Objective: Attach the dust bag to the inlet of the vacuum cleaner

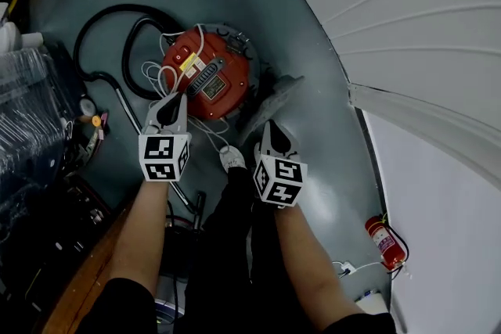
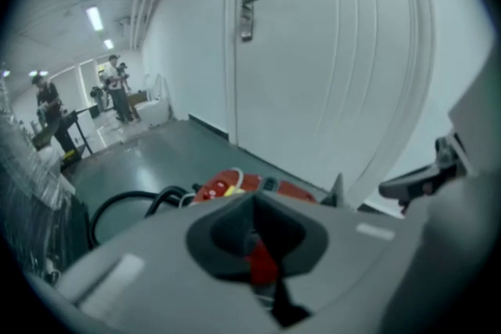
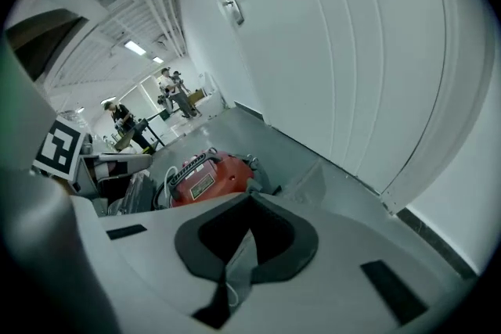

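The red vacuum cleaner (image 1: 207,74) lies on the grey floor ahead of me, with its black hose (image 1: 109,19) looping off to the left and a white cord over its top. A flat grey piece (image 1: 275,96), apparently the dust bag, lies against the cleaner's right side. My left gripper (image 1: 174,99) hangs above the floor just short of the cleaner, jaws shut with nothing between them. My right gripper (image 1: 270,127) hovers near the grey piece, also shut and empty. The cleaner (image 2: 235,185) (image 3: 205,177) shows beyond both sets of shut jaws (image 2: 254,203) (image 3: 249,201).
A white door and wall (image 1: 423,27) run along the right. A red fire extinguisher (image 1: 381,240) stands at its foot. Plastic-wrapped clutter (image 1: 31,113) and dark equipment fill the left side. My white shoe (image 1: 232,159) is between the grippers. People stand far off (image 2: 47,102).
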Action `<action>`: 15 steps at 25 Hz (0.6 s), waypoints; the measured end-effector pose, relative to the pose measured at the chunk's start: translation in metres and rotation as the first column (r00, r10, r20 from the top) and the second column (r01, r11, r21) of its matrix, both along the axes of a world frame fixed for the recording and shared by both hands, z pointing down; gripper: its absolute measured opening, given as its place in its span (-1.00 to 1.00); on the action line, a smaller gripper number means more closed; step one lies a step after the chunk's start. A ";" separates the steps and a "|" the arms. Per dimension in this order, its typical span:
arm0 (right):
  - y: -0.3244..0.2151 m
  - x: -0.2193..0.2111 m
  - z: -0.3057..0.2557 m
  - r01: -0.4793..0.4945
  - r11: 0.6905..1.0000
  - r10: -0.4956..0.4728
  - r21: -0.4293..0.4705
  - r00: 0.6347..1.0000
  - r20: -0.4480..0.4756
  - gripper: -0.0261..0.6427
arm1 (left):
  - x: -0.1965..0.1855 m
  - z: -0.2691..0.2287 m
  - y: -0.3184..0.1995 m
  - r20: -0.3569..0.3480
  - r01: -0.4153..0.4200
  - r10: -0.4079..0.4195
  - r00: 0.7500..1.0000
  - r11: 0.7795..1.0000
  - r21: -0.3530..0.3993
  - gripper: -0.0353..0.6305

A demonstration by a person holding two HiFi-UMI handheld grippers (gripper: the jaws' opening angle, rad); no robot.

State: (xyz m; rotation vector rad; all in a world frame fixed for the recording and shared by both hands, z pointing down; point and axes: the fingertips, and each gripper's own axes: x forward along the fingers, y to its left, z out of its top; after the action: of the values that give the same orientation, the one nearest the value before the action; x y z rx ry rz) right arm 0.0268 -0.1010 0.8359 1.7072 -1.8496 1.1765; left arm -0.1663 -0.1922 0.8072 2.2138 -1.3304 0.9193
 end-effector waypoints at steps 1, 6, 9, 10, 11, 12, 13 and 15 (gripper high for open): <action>-0.002 0.003 -0.009 0.013 1.000 -0.013 0.013 1.000 -0.008 -0.93 | 0.005 -0.013 0.002 -0.039 0.021 -0.021 0.999 1.000 0.015 -0.90; -0.010 0.018 -0.081 0.055 0.993 -0.054 0.104 0.998 -0.016 -0.93 | 0.037 -0.089 0.017 -0.151 0.044 -0.036 0.988 0.998 0.048 -0.90; -0.018 0.022 -0.136 0.083 0.982 -0.082 0.168 0.997 -0.012 -0.93 | 0.059 -0.139 0.022 -0.204 0.051 -0.039 0.978 0.997 0.056 -0.90; -0.021 0.023 -0.158 0.093 0.978 -0.093 0.188 0.996 -0.013 -0.93 | 0.066 -0.158 0.024 -0.217 0.053 -0.038 0.975 0.997 0.061 -0.91; -0.024 0.024 -0.181 0.103 0.972 -0.101 0.211 0.995 -0.017 -0.93 | 0.073 -0.177 0.025 -0.229 0.052 -0.035 0.973 0.996 0.068 -0.90; -0.028 0.024 -0.206 0.111 0.965 -0.109 0.237 0.994 -0.021 -0.93 | 0.078 -0.198 0.025 -0.242 0.054 -0.035 0.970 0.996 0.074 -0.90; -0.032 0.023 -0.231 0.117 0.958 -0.116 0.264 0.993 -0.017 -0.93 | 0.083 -0.219 0.026 -0.257 0.063 -0.041 0.965 0.995 0.075 -0.90; -0.036 0.020 -0.284 0.122 0.943 -0.137 0.311 0.990 0.028 -0.93 | 0.087 -0.266 0.030 -0.291 0.105 -0.081 0.953 0.992 0.067 -0.90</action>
State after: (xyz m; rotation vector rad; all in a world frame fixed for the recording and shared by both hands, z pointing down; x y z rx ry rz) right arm 0.0472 -0.1371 0.5518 1.6907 -2.2363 0.9221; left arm -0.0790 -0.1623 0.5410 2.2211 -1.3392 0.4921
